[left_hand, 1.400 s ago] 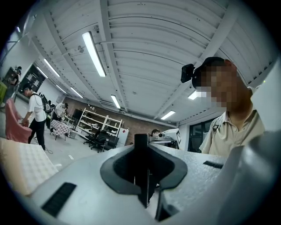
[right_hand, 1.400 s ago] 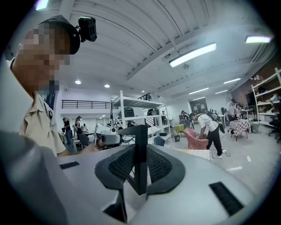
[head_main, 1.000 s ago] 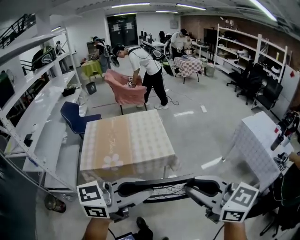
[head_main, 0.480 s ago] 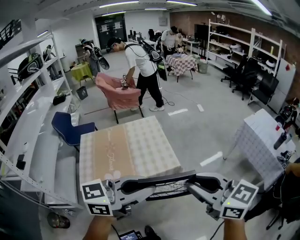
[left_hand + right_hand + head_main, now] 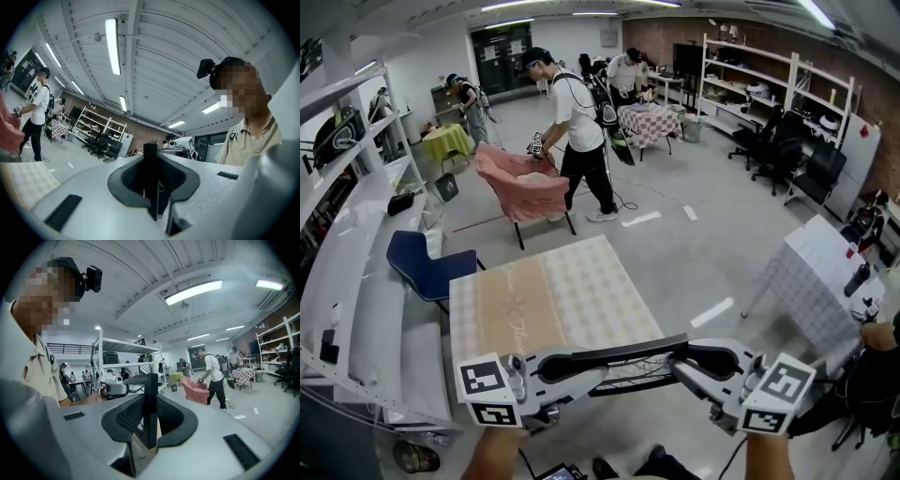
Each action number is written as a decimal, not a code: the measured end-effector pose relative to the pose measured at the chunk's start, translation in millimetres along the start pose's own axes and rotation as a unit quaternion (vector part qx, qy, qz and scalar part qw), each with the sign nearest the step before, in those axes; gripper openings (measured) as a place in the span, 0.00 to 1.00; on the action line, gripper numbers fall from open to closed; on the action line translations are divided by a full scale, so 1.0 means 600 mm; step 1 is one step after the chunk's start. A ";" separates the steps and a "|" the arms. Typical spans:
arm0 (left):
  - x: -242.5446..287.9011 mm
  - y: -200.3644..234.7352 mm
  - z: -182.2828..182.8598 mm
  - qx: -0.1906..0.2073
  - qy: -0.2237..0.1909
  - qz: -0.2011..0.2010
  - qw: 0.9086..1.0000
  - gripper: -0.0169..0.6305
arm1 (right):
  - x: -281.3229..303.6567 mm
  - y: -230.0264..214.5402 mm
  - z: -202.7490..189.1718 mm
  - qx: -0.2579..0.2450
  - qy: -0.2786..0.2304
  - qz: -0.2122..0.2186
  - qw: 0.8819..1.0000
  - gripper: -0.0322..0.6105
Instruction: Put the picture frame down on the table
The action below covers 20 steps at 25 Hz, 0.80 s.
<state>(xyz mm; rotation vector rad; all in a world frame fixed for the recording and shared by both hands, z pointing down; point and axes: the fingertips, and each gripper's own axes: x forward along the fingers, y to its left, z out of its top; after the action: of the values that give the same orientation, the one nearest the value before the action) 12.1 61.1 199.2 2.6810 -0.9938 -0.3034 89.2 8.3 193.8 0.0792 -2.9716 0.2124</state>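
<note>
**Frame carried toward the table.** A dark picture frame (image 5: 633,349) is held level at the near edge of the table (image 5: 581,281). Whether that edge has been crossed cannot be told. One end is clamped in the left gripper (image 5: 591,367) and the other in the right gripper (image 5: 682,364). In both gripper views the frame's thin edge is seen pinched between the dark pads.

The table is covered by a checked cloth. Open floor is left at its right side, up to a second covered table (image 5: 811,281). The left side is hemmed in by a blue chair (image 5: 427,267) and a long shelf rack (image 5: 356,272), on which bags and small dark items are kept.

Compared with a second earlier, the table is seen from closer. The bystander (image 5: 577,131) at the pink-draped chair (image 5: 525,187), then bent over, is standing straighter.
</note>
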 end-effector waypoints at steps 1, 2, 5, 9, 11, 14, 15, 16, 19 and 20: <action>-0.002 0.010 0.002 -0.002 -0.002 0.000 1.000 0.09 | 0.009 -0.006 0.002 -0.001 0.002 0.001 1.000 0.16; -0.003 0.021 0.004 -0.004 -0.004 0.001 1.000 0.09 | 0.017 -0.013 0.002 -0.001 0.004 0.002 1.000 0.16; 0.001 0.053 0.006 -0.010 -0.007 0.008 1.000 0.09 | 0.037 -0.041 0.002 0.002 0.009 0.007 1.000 0.16; 0.018 0.096 0.013 -0.014 -0.008 0.023 1.000 0.09 | 0.057 -0.086 0.006 0.006 0.011 0.021 1.000 0.16; 0.032 0.120 0.020 -0.016 -0.010 0.031 0.999 0.09 | 0.065 -0.115 0.012 0.005 0.011 0.028 1.000 0.16; 0.057 0.156 0.033 -0.015 -0.012 0.045 0.999 0.09 | 0.076 -0.162 0.022 0.005 0.012 0.040 0.999 0.16; 0.067 0.167 0.036 -0.014 -0.012 0.049 0.999 0.09 | 0.078 -0.178 0.024 0.005 0.012 0.044 0.999 0.16; 0.078 0.180 0.039 -0.013 -0.012 0.053 0.998 0.09 | 0.079 -0.195 0.025 0.005 0.011 0.048 0.999 0.16; 0.111 0.232 0.046 -0.013 -0.014 0.067 0.998 0.10 | 0.095 -0.260 0.031 0.003 0.012 0.060 0.998 0.16; 0.120 0.258 0.050 -0.013 -0.016 0.073 0.997 0.09 | 0.108 -0.286 0.034 0.003 0.012 0.066 0.998 0.16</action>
<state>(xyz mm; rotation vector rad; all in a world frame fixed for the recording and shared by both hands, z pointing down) -36.7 -104.5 212.5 2.5709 -1.1788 -0.3277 33.4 -166.9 208.2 -0.1187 -2.9539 0.2355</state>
